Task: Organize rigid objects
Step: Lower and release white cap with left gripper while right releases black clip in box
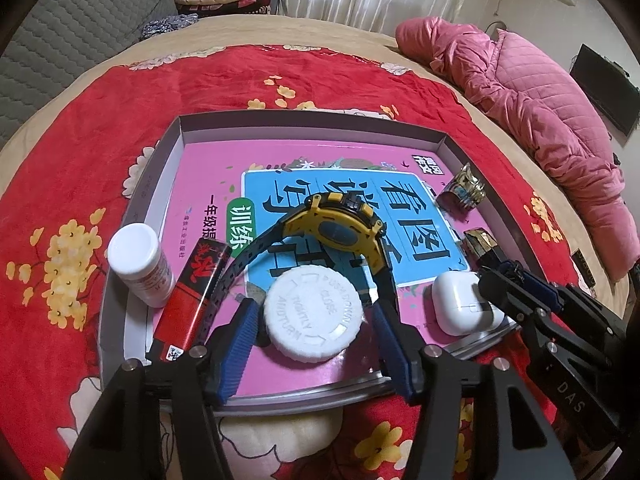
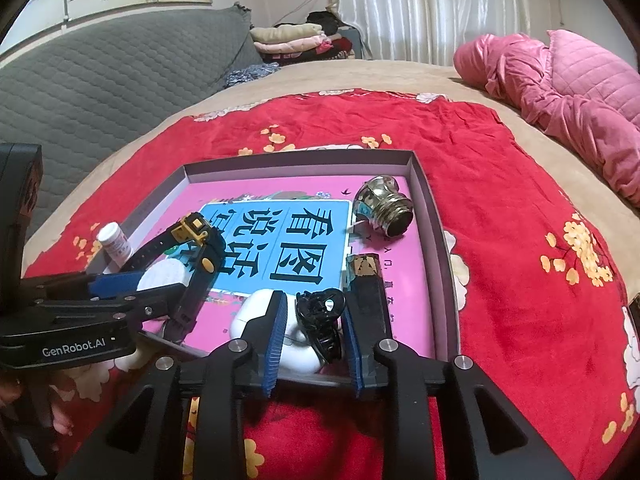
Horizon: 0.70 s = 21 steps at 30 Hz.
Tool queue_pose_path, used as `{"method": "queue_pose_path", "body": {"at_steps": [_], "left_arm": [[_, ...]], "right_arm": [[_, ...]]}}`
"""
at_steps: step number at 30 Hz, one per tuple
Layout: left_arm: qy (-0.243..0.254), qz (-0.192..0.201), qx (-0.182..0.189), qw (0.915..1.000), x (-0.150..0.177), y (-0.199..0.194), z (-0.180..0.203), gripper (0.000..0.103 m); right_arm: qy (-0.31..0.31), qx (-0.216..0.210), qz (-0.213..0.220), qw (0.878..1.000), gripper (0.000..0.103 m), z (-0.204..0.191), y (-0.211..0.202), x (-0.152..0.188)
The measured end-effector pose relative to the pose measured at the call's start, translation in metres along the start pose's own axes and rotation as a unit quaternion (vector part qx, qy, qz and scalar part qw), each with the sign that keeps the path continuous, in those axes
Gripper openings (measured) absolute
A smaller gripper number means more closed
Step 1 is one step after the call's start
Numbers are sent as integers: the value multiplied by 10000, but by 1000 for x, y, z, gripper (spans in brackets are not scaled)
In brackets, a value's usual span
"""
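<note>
A shallow grey box lined with a pink book lies on the red floral cover. In it are a yellow-and-black watch, a white screw cap, a red-and-black lighter, a white pill bottle, a white earbuds case, a gold metal cap and a dark stick. My left gripper is open around the white cap. My right gripper is shut on a black hair claw clip, held above the earbuds case.
A pink quilted jacket lies at the far right of the bed. Grey padded cushions and folded clothes are at the back left. The red cover spreads around the box.
</note>
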<state>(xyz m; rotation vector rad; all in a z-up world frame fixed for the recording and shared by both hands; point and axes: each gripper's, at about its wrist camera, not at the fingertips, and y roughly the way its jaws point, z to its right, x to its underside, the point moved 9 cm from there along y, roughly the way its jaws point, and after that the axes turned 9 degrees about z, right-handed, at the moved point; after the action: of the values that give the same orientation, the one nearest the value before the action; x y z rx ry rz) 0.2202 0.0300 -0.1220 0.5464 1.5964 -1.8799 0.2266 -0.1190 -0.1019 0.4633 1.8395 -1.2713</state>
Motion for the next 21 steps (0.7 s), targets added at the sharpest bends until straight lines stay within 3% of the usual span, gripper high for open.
{"method": "queue_pose_path", "body": {"at_steps": [3,7,12,15,21], "left_arm": [[-35,45,57,10000,0,0,0,59],[-46,128,163,9998,1,-3,1,65],[-124,292,264,9991,-1,-11,3,68],[-167,430,310,9985,-4,-17,3,75],[-233,697,372,9966,-12,-29,4,75]], "right_arm": [[2,9,3,10000,31,0,0,0],[11,-3,12,10000,47,1,0,1],[13,6,21,10000,48,2,-1,1],[19,15,74,10000,51,3,-4,-1],[72,20,180,9998,53,5,-12,-4]]}}
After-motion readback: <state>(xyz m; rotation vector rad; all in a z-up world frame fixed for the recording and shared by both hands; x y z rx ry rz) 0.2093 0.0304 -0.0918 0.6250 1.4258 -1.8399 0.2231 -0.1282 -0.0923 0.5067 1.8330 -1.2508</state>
